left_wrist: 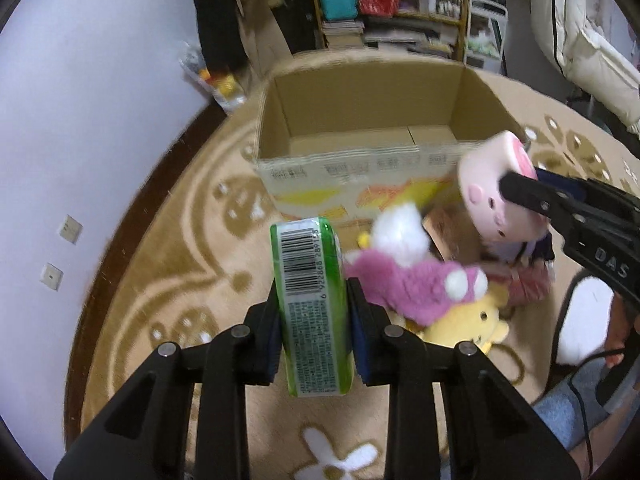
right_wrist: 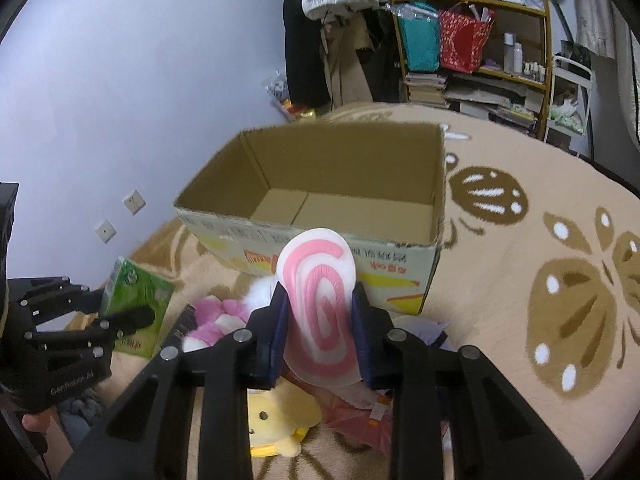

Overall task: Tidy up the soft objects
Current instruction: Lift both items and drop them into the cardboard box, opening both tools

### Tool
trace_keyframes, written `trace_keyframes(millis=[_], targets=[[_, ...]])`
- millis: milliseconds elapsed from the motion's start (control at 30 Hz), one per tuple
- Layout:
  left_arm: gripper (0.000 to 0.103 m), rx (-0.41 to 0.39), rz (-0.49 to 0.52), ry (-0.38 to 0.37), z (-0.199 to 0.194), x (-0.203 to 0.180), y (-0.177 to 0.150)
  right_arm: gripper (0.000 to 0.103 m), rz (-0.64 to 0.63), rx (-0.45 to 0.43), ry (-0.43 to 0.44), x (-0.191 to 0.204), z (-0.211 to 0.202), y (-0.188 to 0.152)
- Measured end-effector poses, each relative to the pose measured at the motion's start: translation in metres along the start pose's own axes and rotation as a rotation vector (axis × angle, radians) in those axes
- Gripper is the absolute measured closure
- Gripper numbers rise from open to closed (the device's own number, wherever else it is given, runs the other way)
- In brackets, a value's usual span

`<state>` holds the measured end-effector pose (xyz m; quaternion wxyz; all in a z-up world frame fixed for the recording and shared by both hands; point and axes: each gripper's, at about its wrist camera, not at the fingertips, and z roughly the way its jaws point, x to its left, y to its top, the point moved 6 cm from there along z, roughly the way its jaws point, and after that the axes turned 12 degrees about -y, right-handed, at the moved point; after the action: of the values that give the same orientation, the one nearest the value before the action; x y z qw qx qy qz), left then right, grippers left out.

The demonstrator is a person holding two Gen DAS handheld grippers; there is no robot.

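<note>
The left gripper [left_wrist: 314, 320] squeezes a green plastic tissue pack [left_wrist: 310, 300]; the right gripper [right_wrist: 320, 330] pinches a squashy pink-and-white swirl toy [right_wrist: 320, 312]. Either could slip and miss the open brown cardboard box [right_wrist: 348, 184].

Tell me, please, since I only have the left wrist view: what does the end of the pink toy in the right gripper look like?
Observer: The pink pig plush ends in a flat white face with a pink spiral.
Operator: Thank you. What is on the broad face of my green pack?
Observer: The green tissue pack shows a leafy print with a round logo.
Operator: Is anything under the right gripper?
Observer: The right gripper is above a yellow plush.
</note>
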<state>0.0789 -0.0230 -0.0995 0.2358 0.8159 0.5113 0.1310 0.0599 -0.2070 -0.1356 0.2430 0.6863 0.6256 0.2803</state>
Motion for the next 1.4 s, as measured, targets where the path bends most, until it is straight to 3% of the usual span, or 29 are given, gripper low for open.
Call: trace_keyframes(millis=[233, 433, 1000, 1400], targets=[[0.076, -0.176, 0.009, 0.085, -0.029, 0.011, 0.026, 0.072, 0.016, -0.077, 0.003, -0.002, -0.023, 0.013], [0.076, -0.289, 0.022, 0.091, -0.046, 0.018, 0.052, 0.072, 0.023, -0.144, 0.016, -0.002, -0.038, 0.027], [0.076, -0.316, 0.134, 0.103, -0.021, 0.0, 0.101, 0.072, -0.03, -0.308, 0.019, 0.005, -0.049, 0.052], [0.075, -0.388, 0.091, 0.058, 0.001, 0.013, 0.136, 0.072, -0.022, -0.27, -0.005, -0.006, -0.009, 0.062]])
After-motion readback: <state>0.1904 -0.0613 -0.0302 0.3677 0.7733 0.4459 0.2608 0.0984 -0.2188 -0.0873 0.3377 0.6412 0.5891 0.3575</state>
